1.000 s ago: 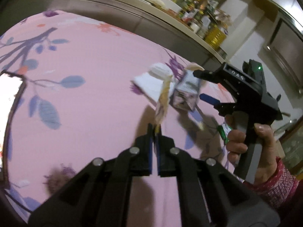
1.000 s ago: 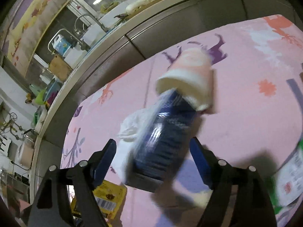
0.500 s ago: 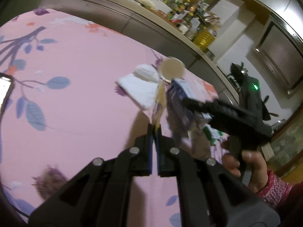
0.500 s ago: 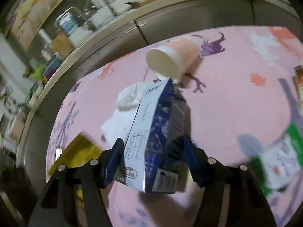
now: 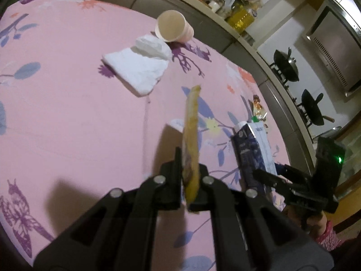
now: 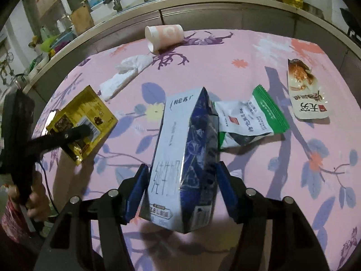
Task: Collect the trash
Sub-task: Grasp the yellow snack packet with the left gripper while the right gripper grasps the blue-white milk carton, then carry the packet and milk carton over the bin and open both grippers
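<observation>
Trash on pink tablecloth point(image 6: 270, 180), left gripper point(image 5: 190, 171) pinching yellow wrapper point(image 5: 191, 135), right gripper point(image 6: 181, 180) clamping milk carton point(image 6: 182, 158)

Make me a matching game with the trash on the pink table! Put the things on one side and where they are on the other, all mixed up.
Things:
1. milk carton
2. yellow packet
3. paper cup
4. green and white wrapper

Places:
A. lying on its side near the table's far edge
B. clamped in the left gripper
C. between the right gripper fingers
D. flat on the cloth right of the carton

Pairs: 1-C, 2-B, 3-A, 4-D
</observation>
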